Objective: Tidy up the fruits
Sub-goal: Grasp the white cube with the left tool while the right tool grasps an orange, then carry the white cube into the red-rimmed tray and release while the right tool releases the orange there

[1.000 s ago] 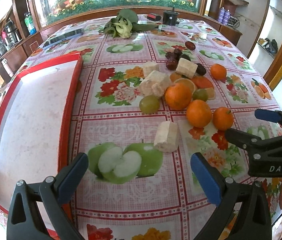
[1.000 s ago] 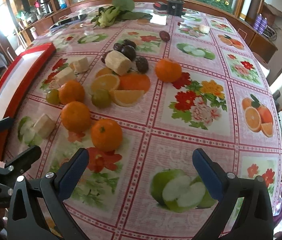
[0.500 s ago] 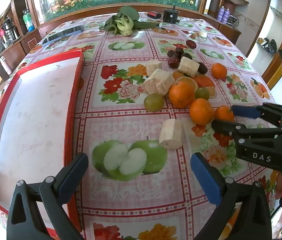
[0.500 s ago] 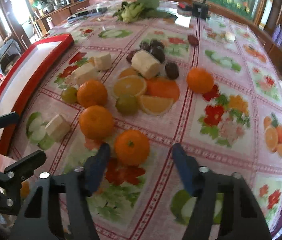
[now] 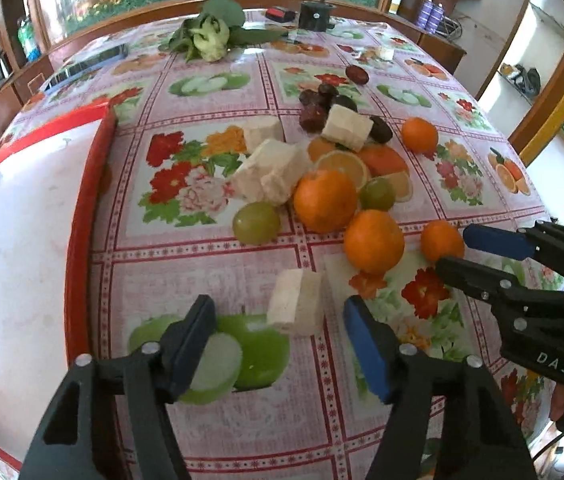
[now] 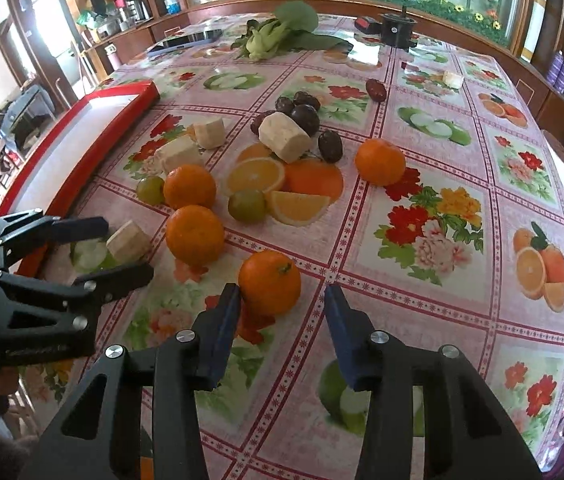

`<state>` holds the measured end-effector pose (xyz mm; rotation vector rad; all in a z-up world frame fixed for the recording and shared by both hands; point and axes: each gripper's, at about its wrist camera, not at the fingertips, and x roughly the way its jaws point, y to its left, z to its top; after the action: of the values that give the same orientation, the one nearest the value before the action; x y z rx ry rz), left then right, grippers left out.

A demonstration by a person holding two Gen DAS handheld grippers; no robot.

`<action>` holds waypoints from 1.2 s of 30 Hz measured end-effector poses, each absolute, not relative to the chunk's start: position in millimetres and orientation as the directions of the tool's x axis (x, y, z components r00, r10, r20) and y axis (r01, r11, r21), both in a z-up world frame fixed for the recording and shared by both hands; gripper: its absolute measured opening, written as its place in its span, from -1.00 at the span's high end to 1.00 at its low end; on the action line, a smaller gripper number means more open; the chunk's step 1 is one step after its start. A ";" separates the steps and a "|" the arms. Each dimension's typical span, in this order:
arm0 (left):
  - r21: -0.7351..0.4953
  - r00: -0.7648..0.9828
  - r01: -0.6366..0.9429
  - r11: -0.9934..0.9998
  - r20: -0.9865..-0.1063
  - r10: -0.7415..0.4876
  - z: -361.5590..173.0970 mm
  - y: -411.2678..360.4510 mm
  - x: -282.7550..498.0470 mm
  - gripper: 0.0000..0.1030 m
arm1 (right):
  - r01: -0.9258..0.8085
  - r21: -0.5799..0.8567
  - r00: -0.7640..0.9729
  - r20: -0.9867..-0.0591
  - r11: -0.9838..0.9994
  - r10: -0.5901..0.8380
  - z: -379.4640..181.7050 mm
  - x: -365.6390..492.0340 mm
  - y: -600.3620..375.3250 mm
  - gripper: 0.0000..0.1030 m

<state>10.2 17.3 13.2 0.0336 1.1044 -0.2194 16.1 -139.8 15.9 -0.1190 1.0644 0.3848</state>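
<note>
A pale cut fruit chunk (image 5: 297, 304) lies on the flowered tablecloth between the fingertips of my left gripper (image 5: 278, 307); its jaws are closing, with gaps still showing on both sides of the chunk. My right gripper (image 6: 280, 294) is closing around a small orange (image 6: 270, 282): the left pad is at its skin, the right pad stands clear. In the left wrist view that right gripper (image 5: 454, 250) reaches in from the right with the same orange (image 5: 441, 240) at its tips. More oranges (image 6: 195, 234), green grapes (image 5: 256, 223), pale chunks (image 5: 270, 170) and dark dates (image 6: 305, 118) lie in a loose heap beyond.
A red-rimmed white tray (image 5: 94, 208) lies along the left side of the table. Leafy greens (image 5: 210, 34), a dark tablet (image 6: 186, 42) and a black round pot (image 6: 395, 28) sit at the far end. One orange (image 6: 379, 162) rests apart on the right.
Both grippers have narrowed from wide open. The left one moved forward until the pale chunk lay between its fingers; the right one closed in around the small orange.
</note>
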 end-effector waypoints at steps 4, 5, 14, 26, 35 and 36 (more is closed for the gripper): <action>-0.084 0.435 0.196 0.977 -0.886 -0.163 15.3 19.7 11.7 0.44 | -0.365 0.121 0.396 -0.877 0.923 0.272 9.4 19.6 -136.9 0.12; -0.096 0.431 0.190 0.977 -0.886 -0.171 15.4 21.6 12.6 0.44 | -0.366 0.124 0.391 -0.879 0.922 0.273 7.9 20.0 -135.9 0.10; -0.155 0.423 0.176 0.972 -0.880 -0.217 16.2 24.4 4.5 0.45 | -0.411 0.088 0.423 -0.863 0.907 0.275 10.2 19.0 -128.6 0.36; -0.221 0.441 0.208 0.953 -0.848 -0.293 36.1 19.4 -16.2 0.45 | -0.388 0.108 0.434 -0.855 0.915 0.285 27.0 -2.3 -136.3 0.35; -0.225 0.495 0.174 0.959 -0.822 -0.283 56.3 50.3 -27.3 0.45 | -0.451 0.098 0.427 -0.849 0.887 0.311 40.9 -8.7 -92.2 0.35; -0.226 0.502 0.163 0.960 -0.819 -0.278 58.2 56.9 -29.0 0.45 | -0.464 0.099 0.425 -0.847 0.880 0.319 42.7 -8.5 -84.0 0.35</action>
<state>-29.0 56.9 58.2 -0.1246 1.0105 -0.2669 -8.5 -84.0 42.7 -0.1586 1.0211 0.4924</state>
